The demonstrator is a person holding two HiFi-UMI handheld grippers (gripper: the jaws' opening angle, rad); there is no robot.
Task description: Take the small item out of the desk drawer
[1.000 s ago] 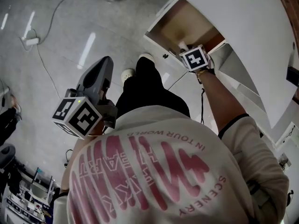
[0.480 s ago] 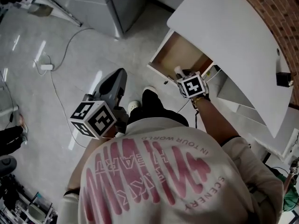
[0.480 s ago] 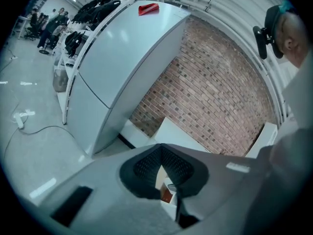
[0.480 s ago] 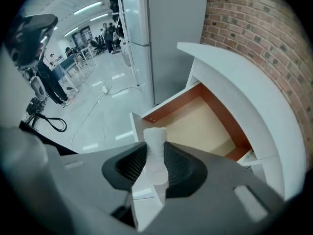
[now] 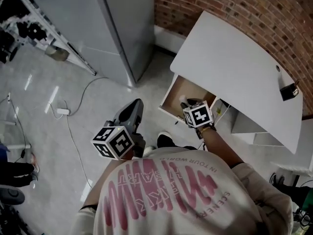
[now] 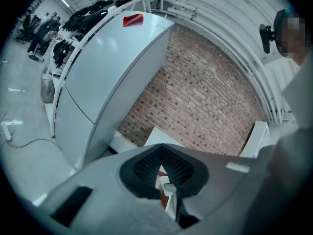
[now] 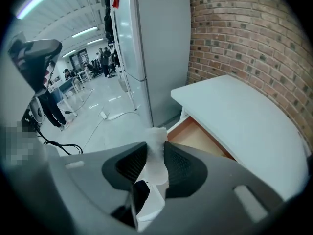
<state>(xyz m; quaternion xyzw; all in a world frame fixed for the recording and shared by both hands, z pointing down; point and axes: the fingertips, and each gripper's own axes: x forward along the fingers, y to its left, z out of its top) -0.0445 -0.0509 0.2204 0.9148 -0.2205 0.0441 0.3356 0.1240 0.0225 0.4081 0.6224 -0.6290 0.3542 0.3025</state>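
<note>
A small white cylindrical item (image 7: 156, 153) stands upright between the dark pads of my right gripper (image 7: 155, 148), which is shut on it. In the head view that gripper (image 5: 188, 104) hovers over the front of the open wooden drawer (image 5: 178, 94) under the white desk (image 5: 234, 67), and the item's white tip (image 5: 184, 102) shows past the marker cube. The drawer (image 7: 195, 136) also shows beyond the jaws. My left gripper (image 5: 131, 115) is held out over the floor, left of the drawer. Its jaws (image 6: 161, 151) are closed together with nothing between them.
A tall grey cabinet (image 5: 117, 23) stands left of the desk against a brick wall (image 5: 234, 4). A cable and power strip (image 5: 63, 111) lie on the floor. A rack with dark gear (image 5: 19, 28) is at far left. A small black object (image 5: 288, 89) sits on the desk.
The head view has risen and pulled back from the drawer. My right gripper, with the white item in it, has come up from inside the drawer to its front. The left gripper stays shut.
</note>
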